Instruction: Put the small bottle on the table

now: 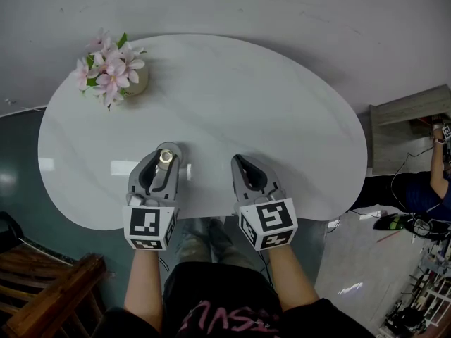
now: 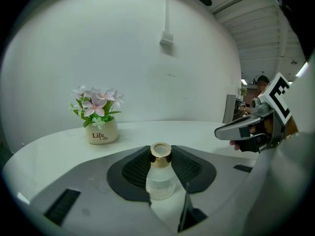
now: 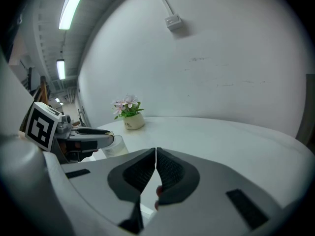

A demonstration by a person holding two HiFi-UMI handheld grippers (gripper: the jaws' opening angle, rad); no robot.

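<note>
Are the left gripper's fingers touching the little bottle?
Touching. The left gripper view shows the fingers pressed against both sides of the little bottle, just under its gold cap.

Glossy white bean-shaped table (image 1: 282,111), faint marble veining across the top. Small cream ceramic pot of pink flowers (image 1: 116,72) stands upright on it, near the far left edge.
</note>
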